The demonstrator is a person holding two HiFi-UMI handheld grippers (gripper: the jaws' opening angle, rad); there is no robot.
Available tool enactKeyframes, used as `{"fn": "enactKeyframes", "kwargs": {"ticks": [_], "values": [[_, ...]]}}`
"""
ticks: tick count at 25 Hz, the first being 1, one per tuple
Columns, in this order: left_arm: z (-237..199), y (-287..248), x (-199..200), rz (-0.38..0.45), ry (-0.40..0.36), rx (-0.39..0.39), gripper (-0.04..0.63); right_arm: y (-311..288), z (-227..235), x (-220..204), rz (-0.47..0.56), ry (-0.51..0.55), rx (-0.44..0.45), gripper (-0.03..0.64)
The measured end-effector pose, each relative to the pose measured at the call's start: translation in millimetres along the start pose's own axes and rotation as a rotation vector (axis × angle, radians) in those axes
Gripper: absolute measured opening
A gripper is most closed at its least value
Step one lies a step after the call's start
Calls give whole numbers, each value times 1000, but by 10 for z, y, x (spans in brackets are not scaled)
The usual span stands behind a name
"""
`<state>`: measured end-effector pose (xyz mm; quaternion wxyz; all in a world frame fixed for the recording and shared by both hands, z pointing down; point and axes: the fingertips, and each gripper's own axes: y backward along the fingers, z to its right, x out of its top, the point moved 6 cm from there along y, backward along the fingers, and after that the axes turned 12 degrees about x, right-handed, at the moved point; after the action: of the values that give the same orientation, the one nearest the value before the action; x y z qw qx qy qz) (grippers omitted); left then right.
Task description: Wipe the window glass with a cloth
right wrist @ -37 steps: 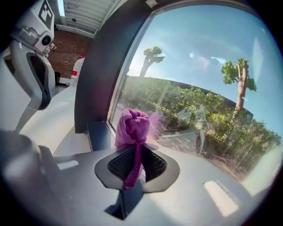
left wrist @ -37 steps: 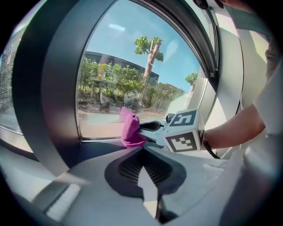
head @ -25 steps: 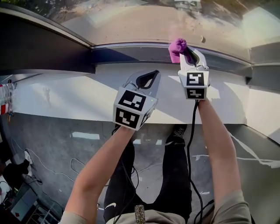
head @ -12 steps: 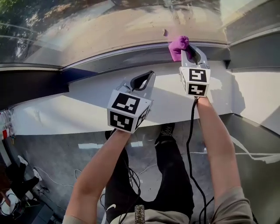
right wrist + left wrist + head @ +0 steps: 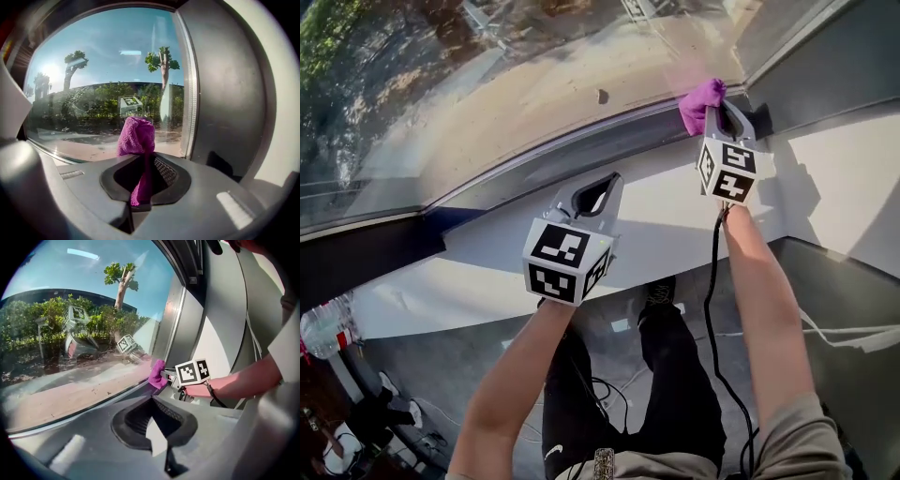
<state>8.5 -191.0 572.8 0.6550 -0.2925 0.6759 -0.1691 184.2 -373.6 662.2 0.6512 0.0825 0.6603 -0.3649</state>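
Note:
The window glass point(image 5: 534, 75) fills the top of the head view. A purple cloth point(image 5: 701, 103) is pressed against its lower right corner, beside the dark side frame point(image 5: 825, 66). My right gripper point(image 5: 722, 117) is shut on the cloth, and the bunched cloth point(image 5: 136, 136) sticks out past the jaws of the right gripper point(image 5: 143, 161) toward the glass point(image 5: 103, 93). My left gripper point(image 5: 592, 195) hovers over the white sill point(image 5: 656, 230), shut with nothing in it. From the left gripper point(image 5: 153, 401) the cloth point(image 5: 157, 373) shows far ahead at the glass point(image 5: 70, 357).
A dark bottom frame rail point(image 5: 581, 155) runs under the glass. A black cable point(image 5: 712, 309) hangs from the right gripper. A plastic bottle point(image 5: 323, 328) lies at the sill's left end. The grey floor point(image 5: 825, 375) below carries loose cables.
My right gripper has slid the cloth to the right along the bottom of the glass into the corner by the side frame. The left gripper stayed over the sill, still shut.

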Motion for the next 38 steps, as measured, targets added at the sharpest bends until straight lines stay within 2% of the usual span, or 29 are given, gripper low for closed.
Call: {"fn": "enactKeyframes", "kwargs": {"ticks": [4,12,19,24,27,32,35,38], "values": [[185,-142,178,-12,-9,-27,0,-12,314,10,18,-56,-56,63],[570,-443,448,-11,-95,-115,0,17,716,-36,66,-175,-221,63],[734,-492,534,3,-141,-181,1,111,677,78,45,-145,-408,61],[553,-275,586,25,-152,-198,0,310,517,238,38,-148,-528,61],[443,-172,588,42,-153,-200,0,455,410,261,59,-148,-526,61],[422,-27,517,65,-161,-219,0,785,122,235,111,-141,-423,61],[360,306,496,89,-154,-237,0,1133,-276,375,145,-116,-362,61],[208,756,582,135,-140,-255,1,1463,-793,749,188,-81,-299,61]]}}
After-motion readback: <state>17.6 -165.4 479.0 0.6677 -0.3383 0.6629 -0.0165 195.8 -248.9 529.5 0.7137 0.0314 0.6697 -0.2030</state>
